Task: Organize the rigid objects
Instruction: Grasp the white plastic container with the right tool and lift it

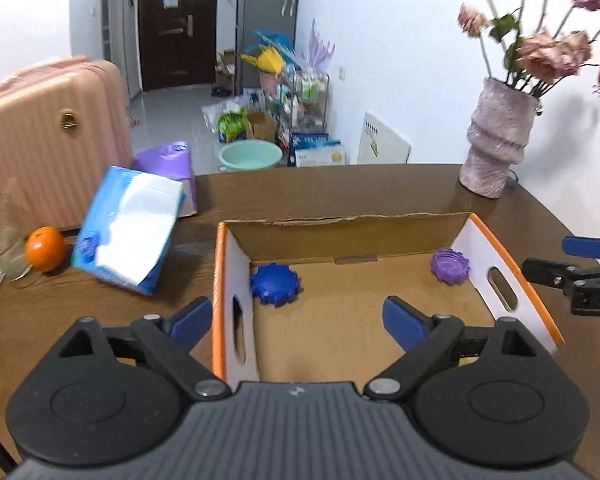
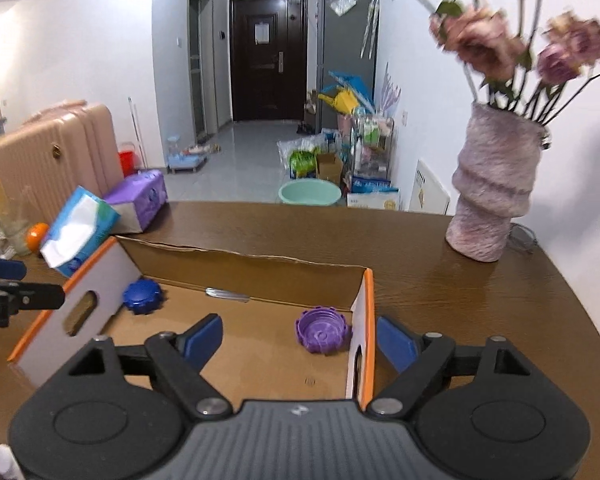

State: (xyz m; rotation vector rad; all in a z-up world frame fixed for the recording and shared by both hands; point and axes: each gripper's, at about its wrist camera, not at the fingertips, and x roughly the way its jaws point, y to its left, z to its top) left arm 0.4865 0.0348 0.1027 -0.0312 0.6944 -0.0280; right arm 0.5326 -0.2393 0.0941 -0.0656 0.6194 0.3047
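An open cardboard box with orange rims sits on the brown table. Inside lie a dark blue cap at the left and a purple cap at the right. My left gripper is open and empty; its jaws straddle the box's left wall. My right gripper is open and empty; its jaws straddle the box's right wall, close to the purple cap. The right gripper also shows at the right edge of the left wrist view, and the left gripper at the left edge of the right wrist view.
A blue tissue pack, a purple tissue box, an orange and a glass stand left of the box. A pink vase with flowers stands at the back right.
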